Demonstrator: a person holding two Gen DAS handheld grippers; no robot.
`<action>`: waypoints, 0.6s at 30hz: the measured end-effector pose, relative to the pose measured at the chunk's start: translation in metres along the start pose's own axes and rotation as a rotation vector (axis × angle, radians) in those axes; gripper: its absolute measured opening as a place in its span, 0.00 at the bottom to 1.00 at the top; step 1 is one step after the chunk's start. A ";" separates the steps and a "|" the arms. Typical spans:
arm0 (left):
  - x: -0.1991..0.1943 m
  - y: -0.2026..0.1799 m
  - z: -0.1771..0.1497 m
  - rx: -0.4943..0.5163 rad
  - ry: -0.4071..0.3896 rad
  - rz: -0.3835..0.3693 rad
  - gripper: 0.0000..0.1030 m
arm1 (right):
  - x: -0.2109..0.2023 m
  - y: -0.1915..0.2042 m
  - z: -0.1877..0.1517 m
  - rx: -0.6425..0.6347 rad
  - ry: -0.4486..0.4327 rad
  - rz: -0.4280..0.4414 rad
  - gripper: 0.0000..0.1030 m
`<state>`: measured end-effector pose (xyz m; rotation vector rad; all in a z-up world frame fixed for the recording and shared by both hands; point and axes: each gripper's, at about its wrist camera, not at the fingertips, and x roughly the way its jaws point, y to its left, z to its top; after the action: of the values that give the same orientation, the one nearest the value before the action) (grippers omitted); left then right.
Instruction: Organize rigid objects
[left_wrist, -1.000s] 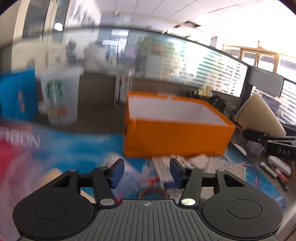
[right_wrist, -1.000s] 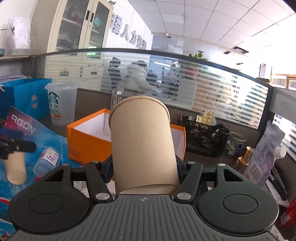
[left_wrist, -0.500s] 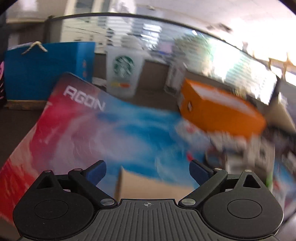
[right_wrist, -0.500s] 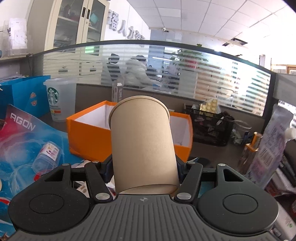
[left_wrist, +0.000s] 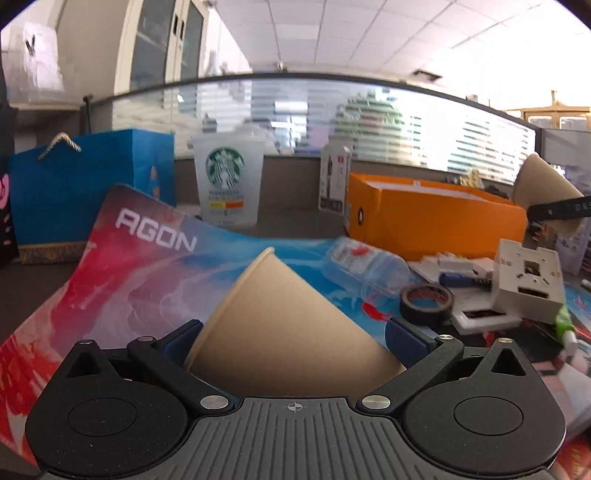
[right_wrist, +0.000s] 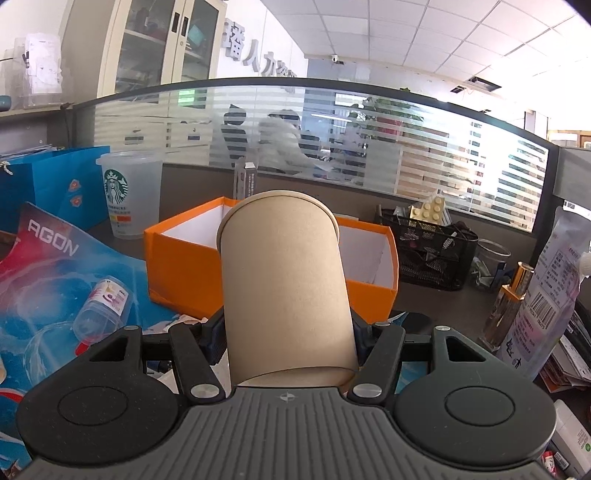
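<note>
White capitals reading "AGON" cross the red corner of the mat, which runs from red into blue and lies under most of the clutter. Behind it stands a frosted Starbucks cup with the green siren logo and a yellow-and-orange label strip whose print is too small to read. In the right wrist view large Chinese characters hang on the far wall, partly cut by the partition, and a pale pouch at the right edge carries a barcode and dense text that cannot be made out. A clear bottle lies on its side on the mat, its red-marked label blurred.

The left gripper has its blue pads spread wide on either side of a tilted paper cup; the pads sit close to the brown wall, but whether they touch it cannot be told, and the cup's lower part is hidden behind the gripper body. The right gripper is clamped on a second paper cup, plain brown kraft, unprinted, its bottom rim pointing away from the camera, held in the air in front of the orange box with its white interior. In the left view this same cup appears at the far right beyond the box. A roll of black tape and a white switch plate lie near the box.
</note>
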<state>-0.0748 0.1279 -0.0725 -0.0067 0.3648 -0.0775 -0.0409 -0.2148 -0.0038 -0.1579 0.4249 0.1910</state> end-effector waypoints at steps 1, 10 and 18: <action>0.004 0.001 -0.002 -0.016 -0.011 0.007 1.00 | 0.001 0.000 -0.001 0.004 0.002 0.001 0.56; 0.047 0.007 0.016 -0.167 0.106 0.015 1.00 | 0.002 0.001 -0.005 0.023 0.002 0.028 0.56; 0.040 0.003 0.006 -0.159 0.073 -0.153 1.00 | 0.000 -0.003 -0.012 0.027 0.019 0.023 0.56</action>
<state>-0.0354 0.1278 -0.0815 -0.1891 0.4426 -0.2004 -0.0444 -0.2201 -0.0141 -0.1284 0.4483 0.2065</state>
